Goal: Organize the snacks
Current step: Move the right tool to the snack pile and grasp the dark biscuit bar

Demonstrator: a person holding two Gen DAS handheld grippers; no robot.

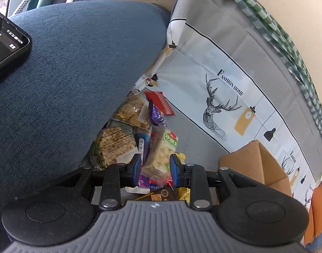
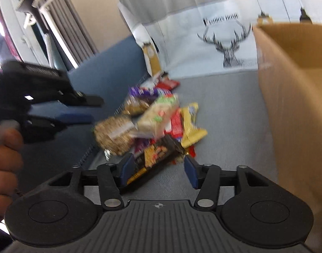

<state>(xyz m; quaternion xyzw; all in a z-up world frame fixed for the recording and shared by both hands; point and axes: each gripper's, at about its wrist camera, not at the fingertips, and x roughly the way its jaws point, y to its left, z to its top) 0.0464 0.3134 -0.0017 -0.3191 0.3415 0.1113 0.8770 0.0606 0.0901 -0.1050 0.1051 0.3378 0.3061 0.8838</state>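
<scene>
Fingers of right gripper (image 2: 157,171) spread, angled down over snack pile (image 2: 152,124).

Grey surface (image 2: 224,116) bears snack pile (image 2: 152,122) and cardboard box (image 2: 293,105).

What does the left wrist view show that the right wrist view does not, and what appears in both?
Only the left wrist view shows a smartphone lying on the blue cushion, plus the readable "Fashion Home" lettering.

Only the right wrist view shows the left gripper from outside, the hand holding it, and a window with blinds.

Both show the snack pile, the cardboard box and the deer-print cloth.
</scene>
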